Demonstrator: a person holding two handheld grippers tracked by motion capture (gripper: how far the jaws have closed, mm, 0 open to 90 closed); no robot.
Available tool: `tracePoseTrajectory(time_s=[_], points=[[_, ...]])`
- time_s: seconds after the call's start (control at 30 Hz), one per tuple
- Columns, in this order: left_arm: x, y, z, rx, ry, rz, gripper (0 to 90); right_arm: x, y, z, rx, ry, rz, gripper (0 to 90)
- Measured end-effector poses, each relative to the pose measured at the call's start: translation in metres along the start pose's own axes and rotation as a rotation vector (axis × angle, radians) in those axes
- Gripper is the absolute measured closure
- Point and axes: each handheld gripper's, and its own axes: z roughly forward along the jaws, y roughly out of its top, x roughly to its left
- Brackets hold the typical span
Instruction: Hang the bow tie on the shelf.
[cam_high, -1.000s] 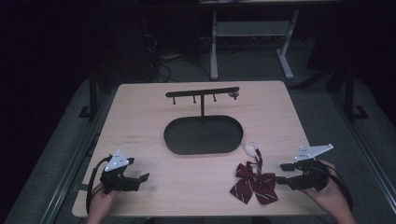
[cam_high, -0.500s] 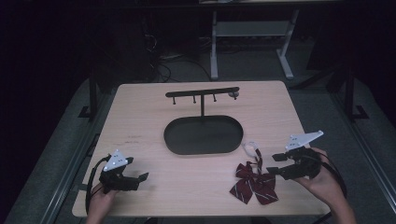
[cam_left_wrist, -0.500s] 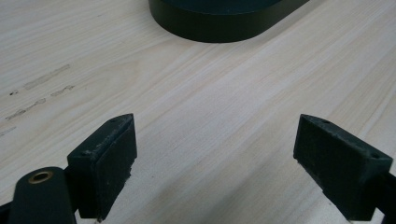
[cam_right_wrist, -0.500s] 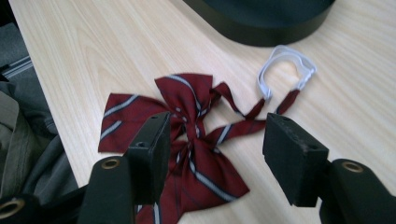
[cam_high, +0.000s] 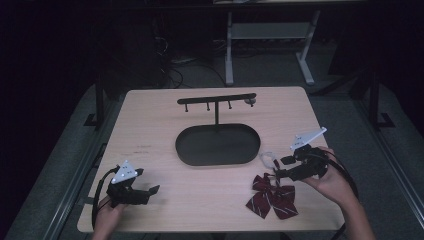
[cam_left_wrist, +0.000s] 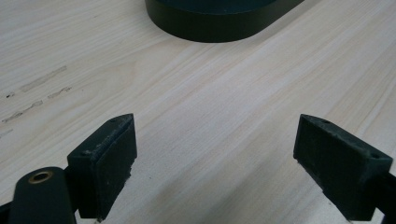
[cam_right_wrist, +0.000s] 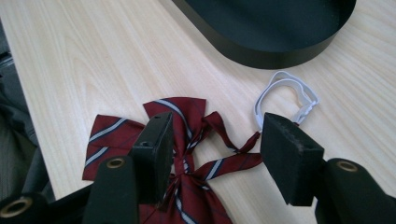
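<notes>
R gripper (cam_right_wrist: 212, 154): jaws parted wide, nothing held, set astride the knot of the dark-red striped fabric bow tie (cam_right_wrist: 182, 140), whose white elastic loop (cam_right_wrist: 289, 95) lies at 1 o'clock. Since 1 s ago it has been brought in from 3 o'clock; a grasp looks imminent. L gripper (cam_high: 134, 192): jaws wide, empty, unmoved. Black oval metal tray (cam_high: 190, 150) with hook stand lies at 12.

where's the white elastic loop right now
In the high view, the white elastic loop lies right of the black tray, between it and the right gripper.
</notes>
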Motion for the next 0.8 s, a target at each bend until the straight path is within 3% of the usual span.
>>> tracePoseTrajectory(time_s=[0.33, 0.8], points=[[0.000, 0.000, 0.000, -0.008, 0.002, -0.007, 13.0, -0.013, 0.015, 0.010, 0.016, 0.000, 0.022, 46.3], [-0.001, 0.000, 0.000, -0.004, 0.002, -0.005, 13.0, -0.042, 0.019, 0.040, 0.100, -0.016, 0.079, 50.1]])
